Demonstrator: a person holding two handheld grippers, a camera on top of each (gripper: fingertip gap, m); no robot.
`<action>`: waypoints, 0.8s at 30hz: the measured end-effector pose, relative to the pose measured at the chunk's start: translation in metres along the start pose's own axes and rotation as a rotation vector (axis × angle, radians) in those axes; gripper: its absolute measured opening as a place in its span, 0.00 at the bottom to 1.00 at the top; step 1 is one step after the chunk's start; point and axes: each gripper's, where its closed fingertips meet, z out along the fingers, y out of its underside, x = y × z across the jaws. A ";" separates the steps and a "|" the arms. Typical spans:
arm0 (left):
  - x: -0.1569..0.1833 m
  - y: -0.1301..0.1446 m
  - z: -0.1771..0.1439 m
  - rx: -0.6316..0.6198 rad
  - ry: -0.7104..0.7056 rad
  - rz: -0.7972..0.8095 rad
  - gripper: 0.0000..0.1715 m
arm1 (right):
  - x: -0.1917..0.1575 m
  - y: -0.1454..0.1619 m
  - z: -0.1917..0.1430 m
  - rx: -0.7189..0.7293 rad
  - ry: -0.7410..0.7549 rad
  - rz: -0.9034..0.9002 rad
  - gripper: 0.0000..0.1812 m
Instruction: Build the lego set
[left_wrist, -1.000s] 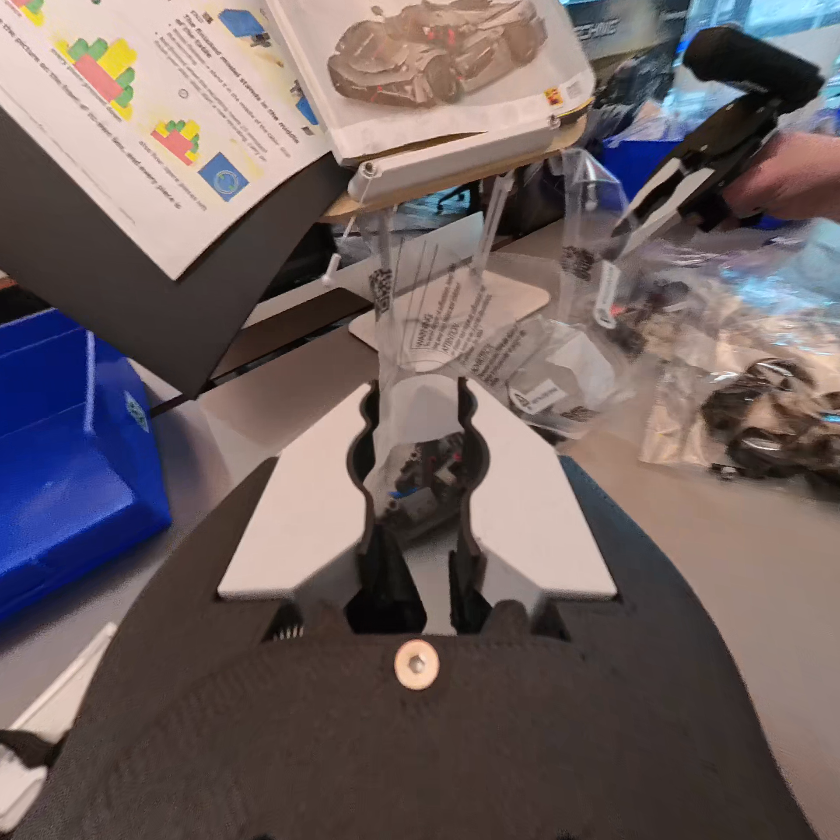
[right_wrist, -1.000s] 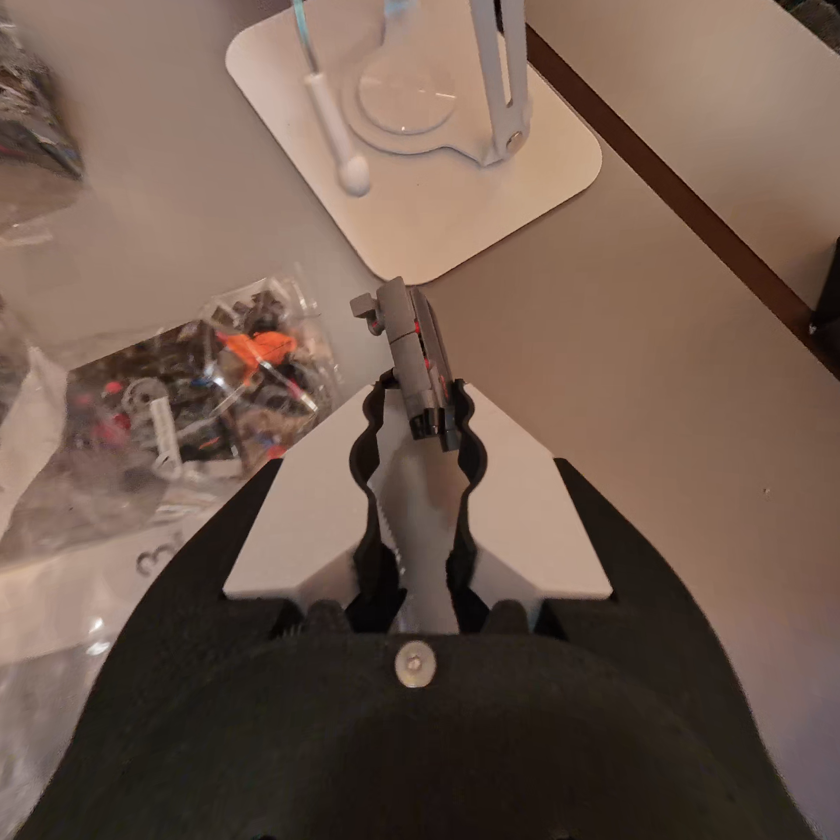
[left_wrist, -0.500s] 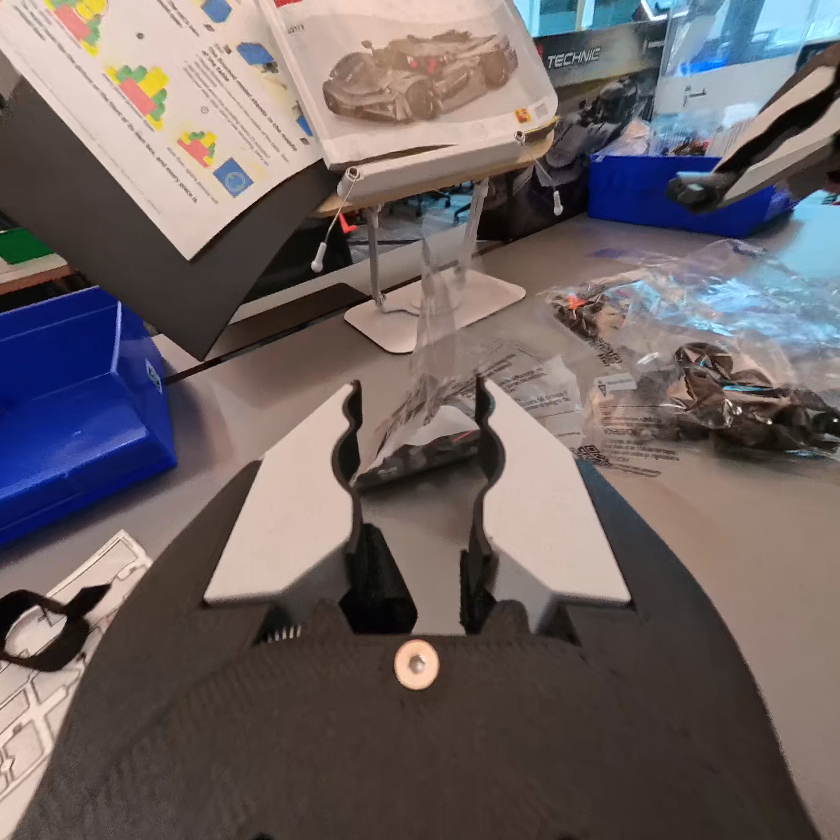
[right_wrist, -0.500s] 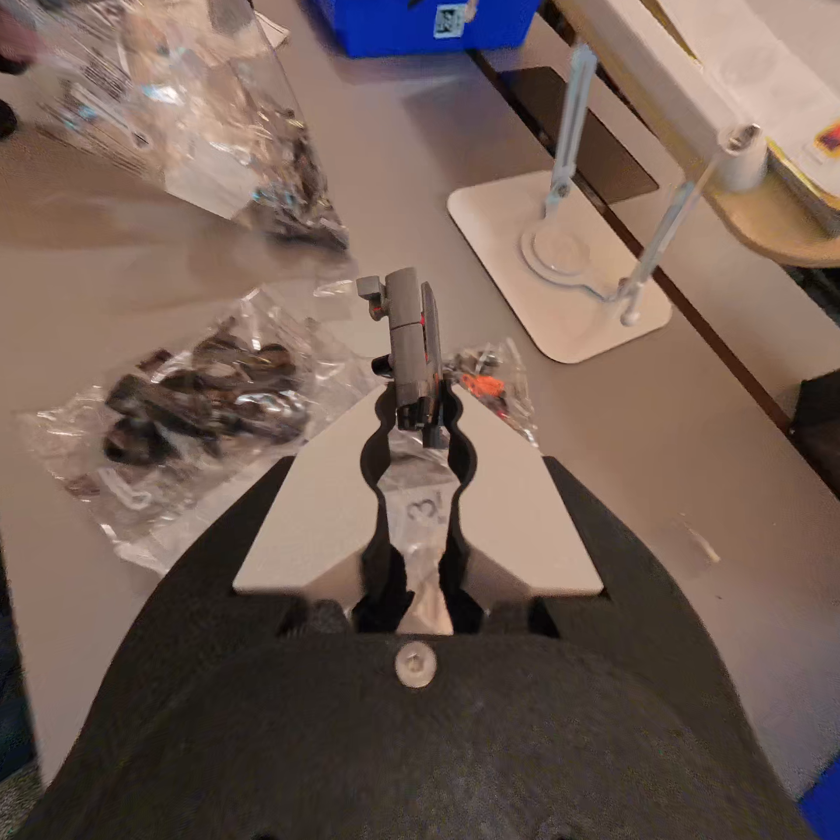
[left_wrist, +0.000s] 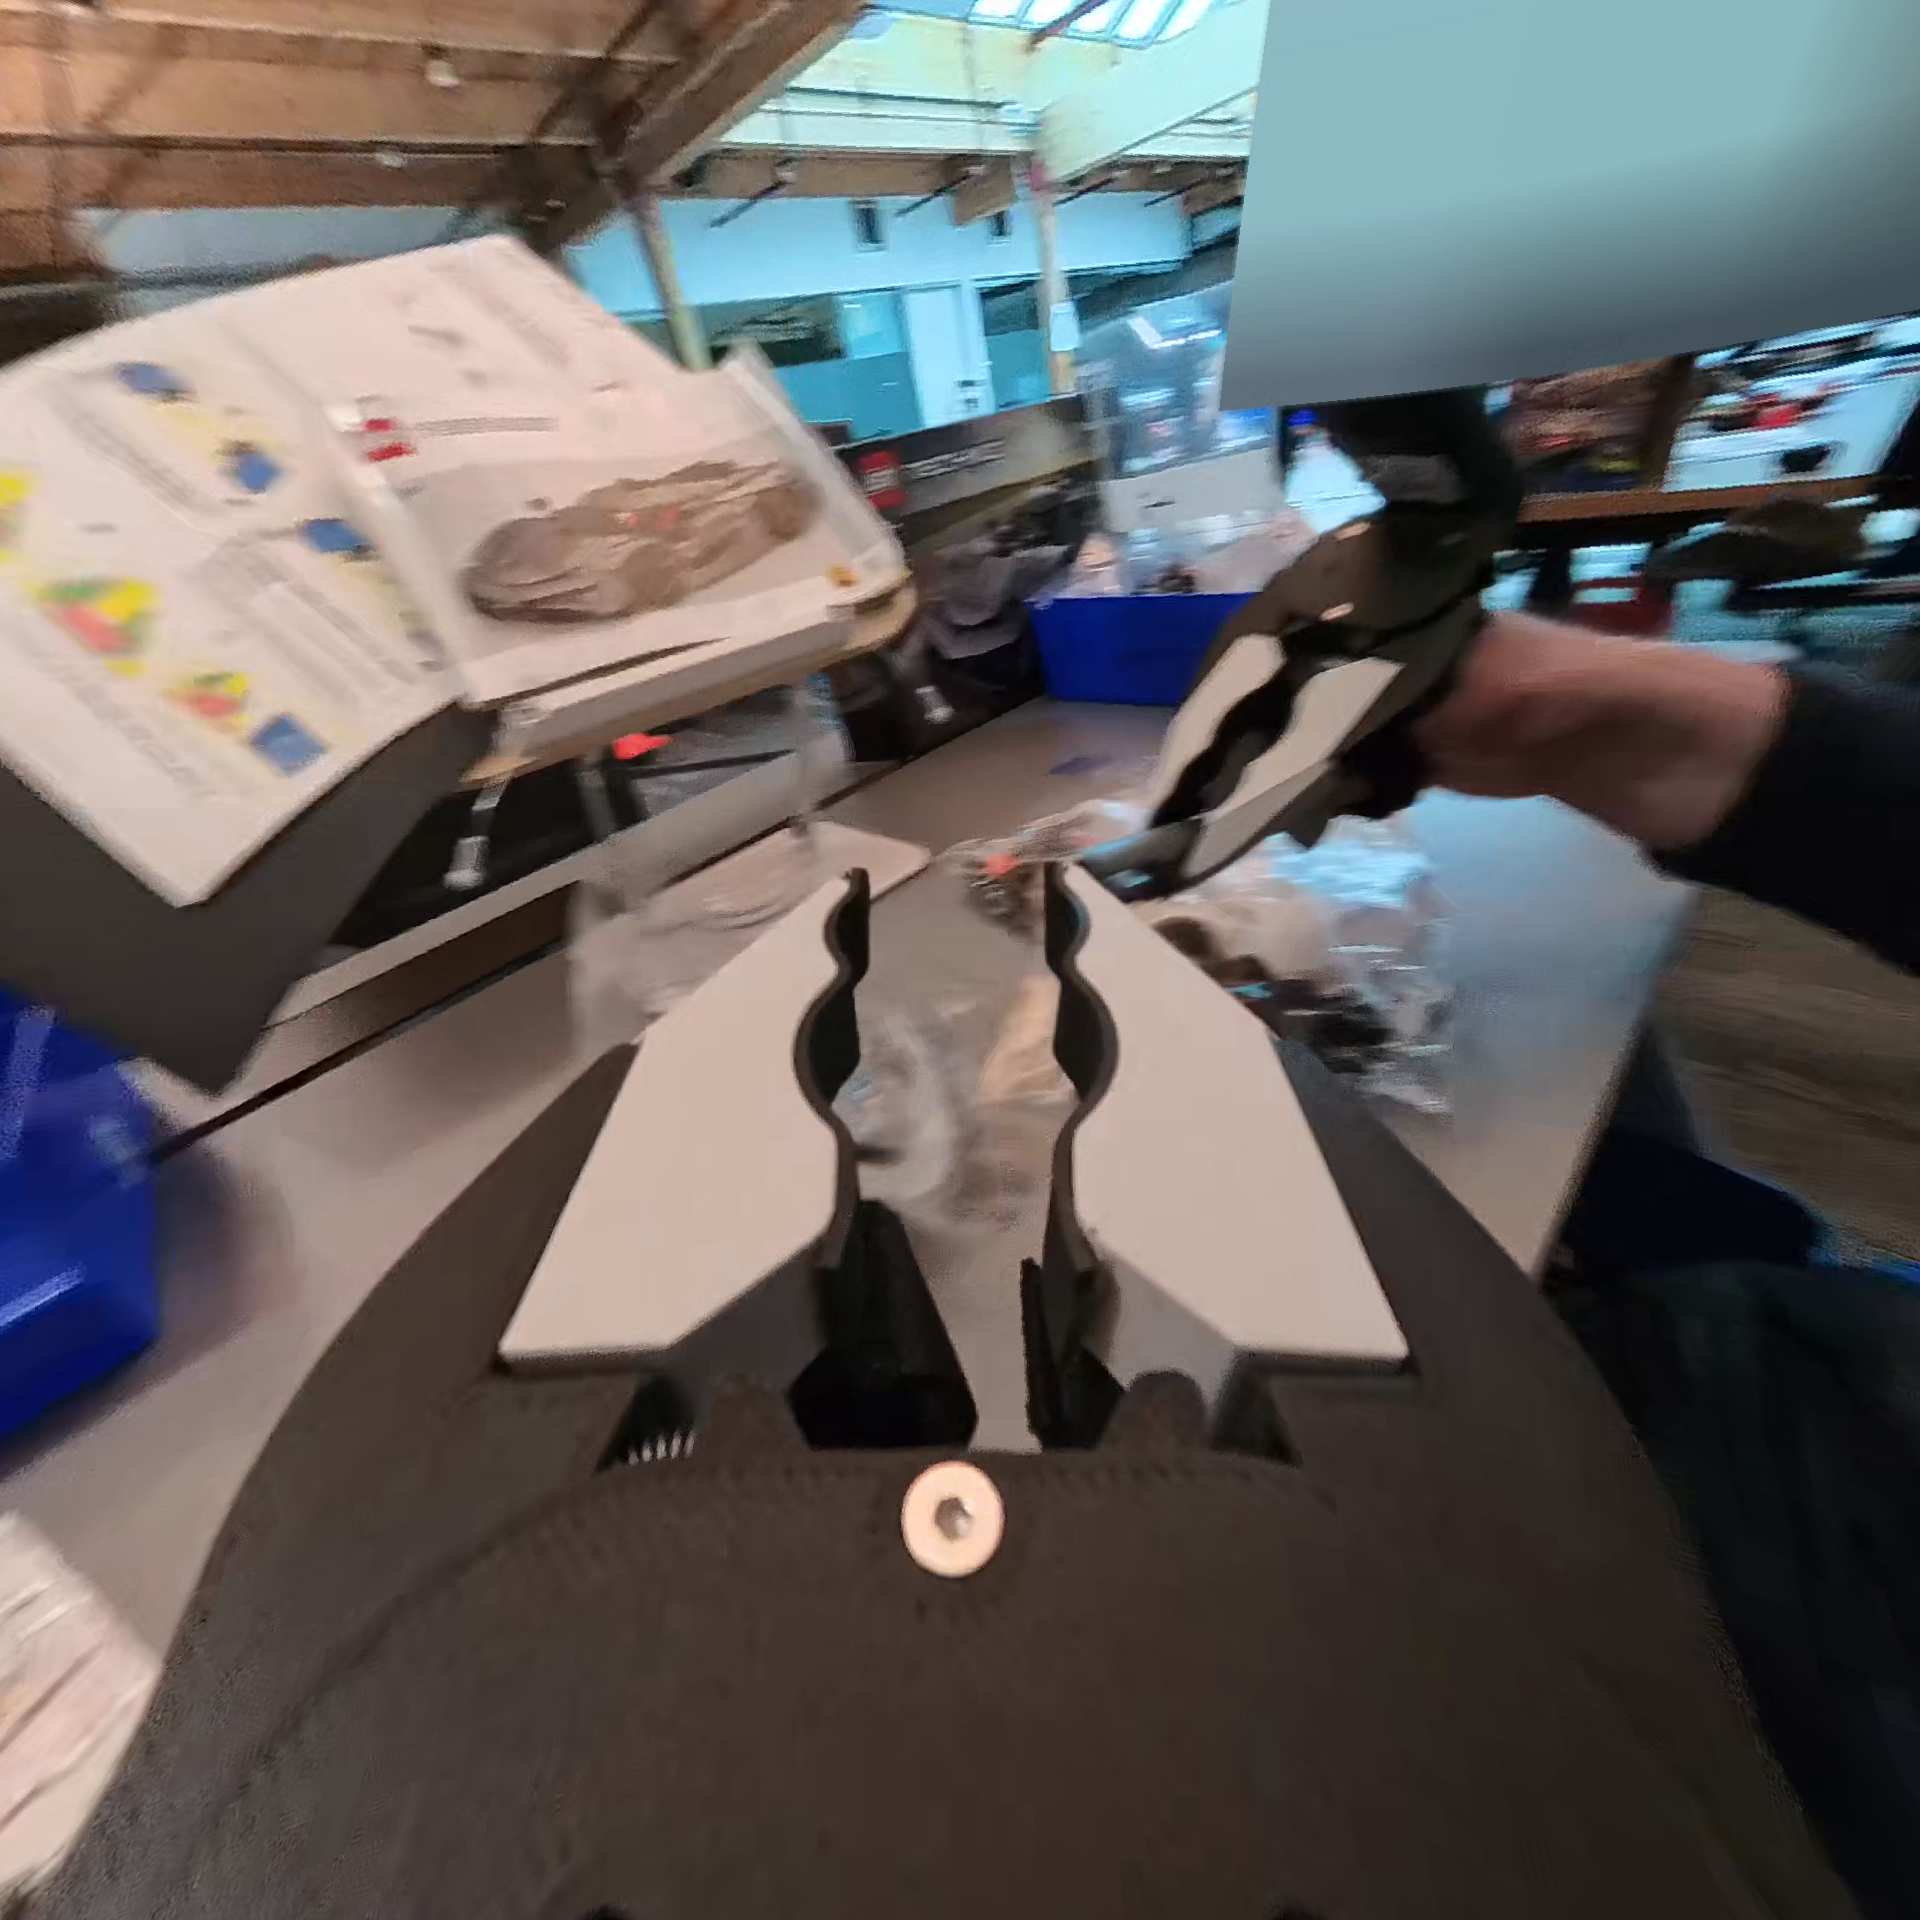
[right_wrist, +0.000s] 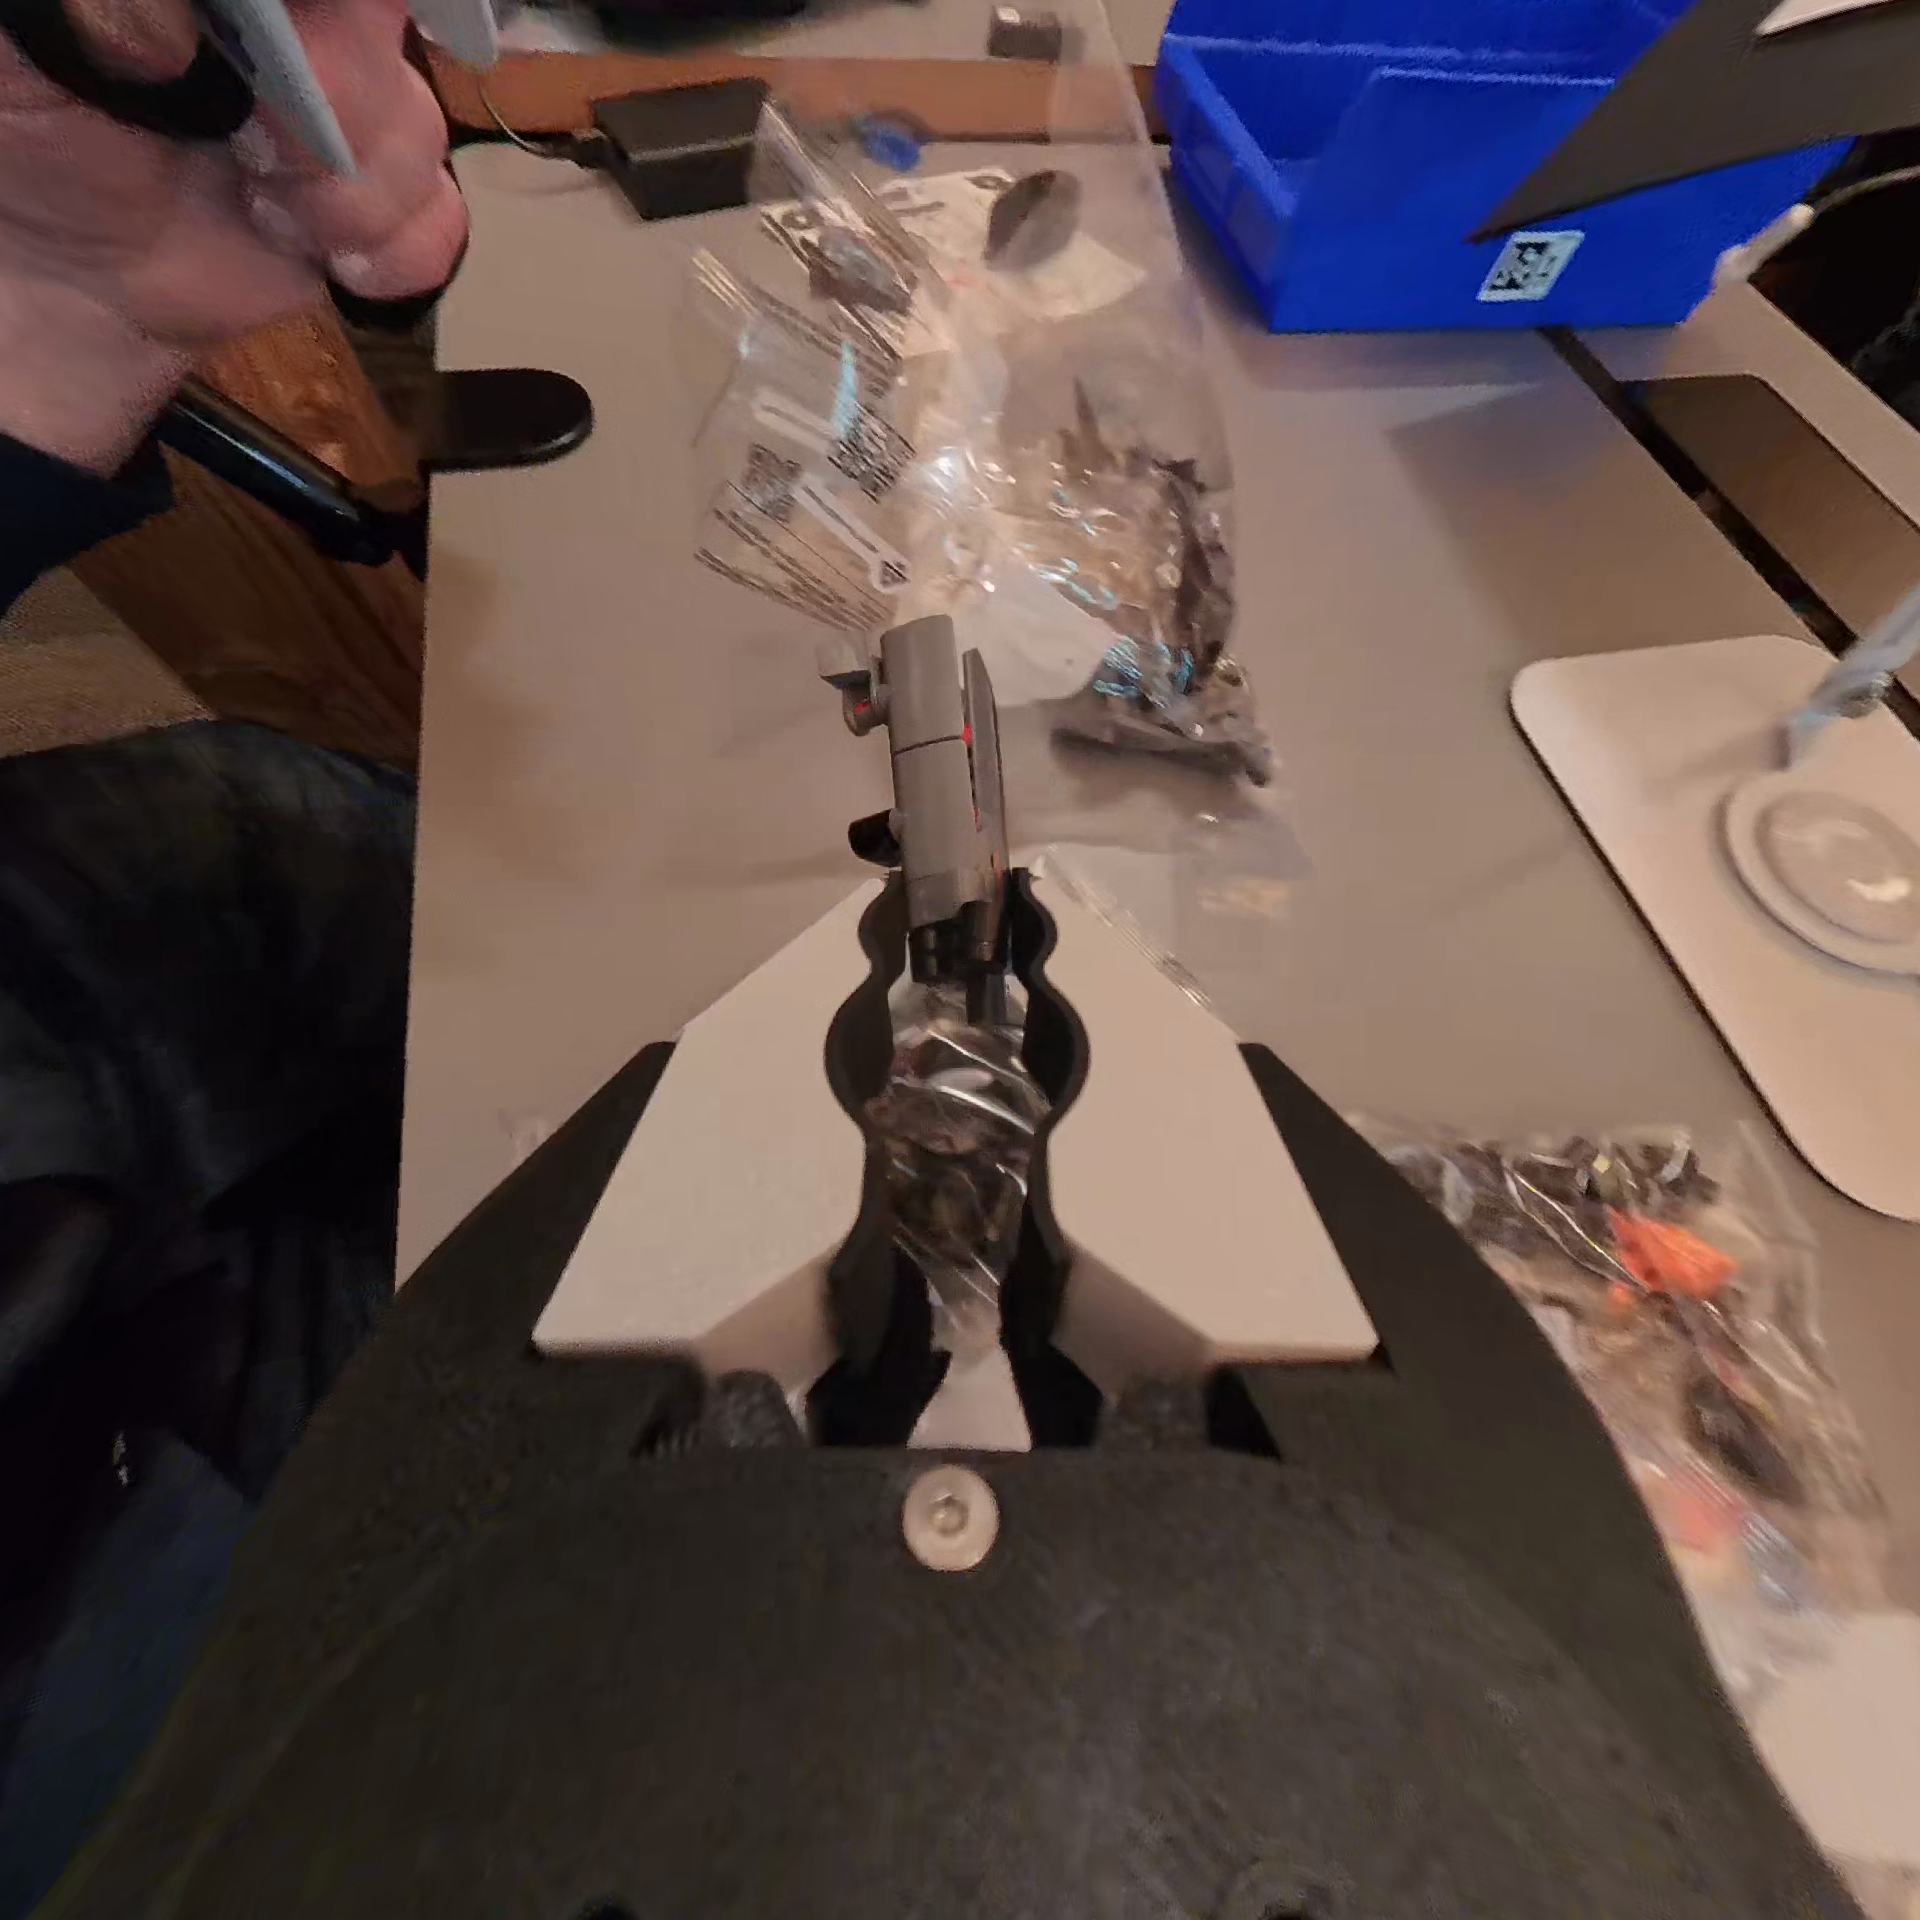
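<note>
My right gripper (right_wrist: 958, 894) is shut on a small grey lego assembly (right_wrist: 940, 769) with red and black pins. It holds the assembly above the grey table (right_wrist: 623, 727), over a clear bag of black parts (right_wrist: 956, 1164). My left gripper (left_wrist: 953, 894) is open and empty, with its jaws wide apart above blurred clear bags (left_wrist: 966, 1081). The left wrist view shows the right gripper (left_wrist: 1174, 842) at the right, held by a hand (left_wrist: 1590, 727), with the grey piece (left_wrist: 1127, 857) at its tip. The instruction booklet (left_wrist: 623, 540) rests on a stand at the upper left.
Several clear parts bags lie on the table, one with black pieces (right_wrist: 1143, 582) and one with orange pieces (right_wrist: 1662, 1278). A blue bin (right_wrist: 1403, 208) stands at the far right and the white stand base (right_wrist: 1714, 883) at the right. Another blue bin (left_wrist: 62, 1226) is at the left. A hand (right_wrist: 156, 208) is at the top left. One gripper's finger ends stand about 20 cm off the other's.
My left gripper opened and let go of the clear bag, then tilted upward and is now empty. My right gripper swung across the table, still holding the grey assembly.
</note>
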 end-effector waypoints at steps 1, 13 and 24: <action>0.017 -0.001 0.007 -0.004 0.058 -0.018 0.19 | -0.005 -0.003 0.004 0.023 -0.005 -0.007 0.09; 0.057 0.048 0.055 -0.143 0.175 -0.286 0.11 | -0.047 -0.040 0.021 0.209 0.039 -0.192 0.09; 0.052 0.076 0.057 -0.226 0.162 -0.046 0.09 | -0.046 -0.036 0.031 0.179 -0.038 -0.153 0.17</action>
